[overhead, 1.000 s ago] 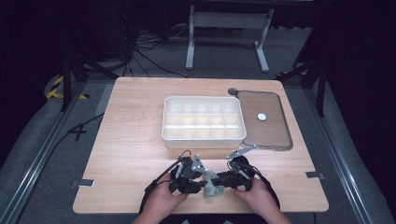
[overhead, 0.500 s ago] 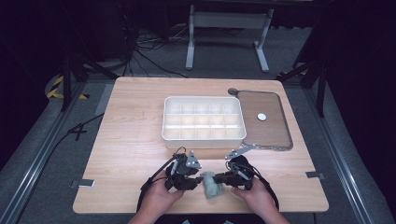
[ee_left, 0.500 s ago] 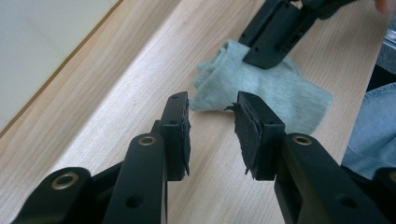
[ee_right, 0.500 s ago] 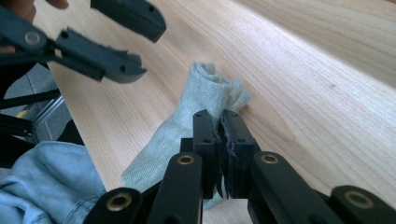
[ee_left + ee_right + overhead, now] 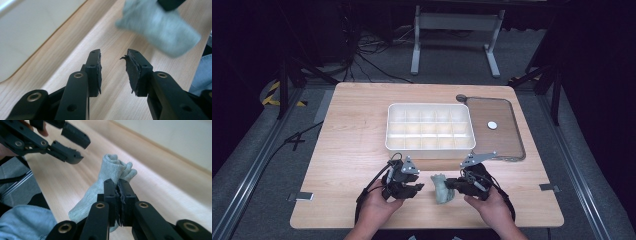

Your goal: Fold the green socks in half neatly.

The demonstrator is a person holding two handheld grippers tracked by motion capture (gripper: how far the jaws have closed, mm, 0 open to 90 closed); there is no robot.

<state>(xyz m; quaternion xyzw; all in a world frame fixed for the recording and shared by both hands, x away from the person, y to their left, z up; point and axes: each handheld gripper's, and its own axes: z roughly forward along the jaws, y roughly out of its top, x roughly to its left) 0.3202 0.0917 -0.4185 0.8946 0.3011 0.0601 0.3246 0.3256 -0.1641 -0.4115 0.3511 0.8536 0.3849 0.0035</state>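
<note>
Pinching a small grey-green sock (image 5: 112, 173) between its tongs, the right gripper (image 5: 451, 183) holds the cloth just above the near part of the worktop (image 5: 352, 130), in front of the white compartment tray (image 5: 430, 127). Those tongs have just closed on the fabric; in the right gripper view their pads meet with a fold of knit squeezed between them, and the rest of the sock droops below and bunches past the tips. The left gripper (image 5: 417, 187) sits just beside the sock, its tongs apart with nothing between them, pointed toward the cloth.

Judging by how it sags, the sock is light, soft and floppy, with no stiffness to keep a shape, so it will fold and swing as it is carried. It should not slip easily from rubbery pads, though a thin single layer might. A bunched fold or the rolled cuff looks like the surest place to grip, with the free end left for the other tongs.
</note>
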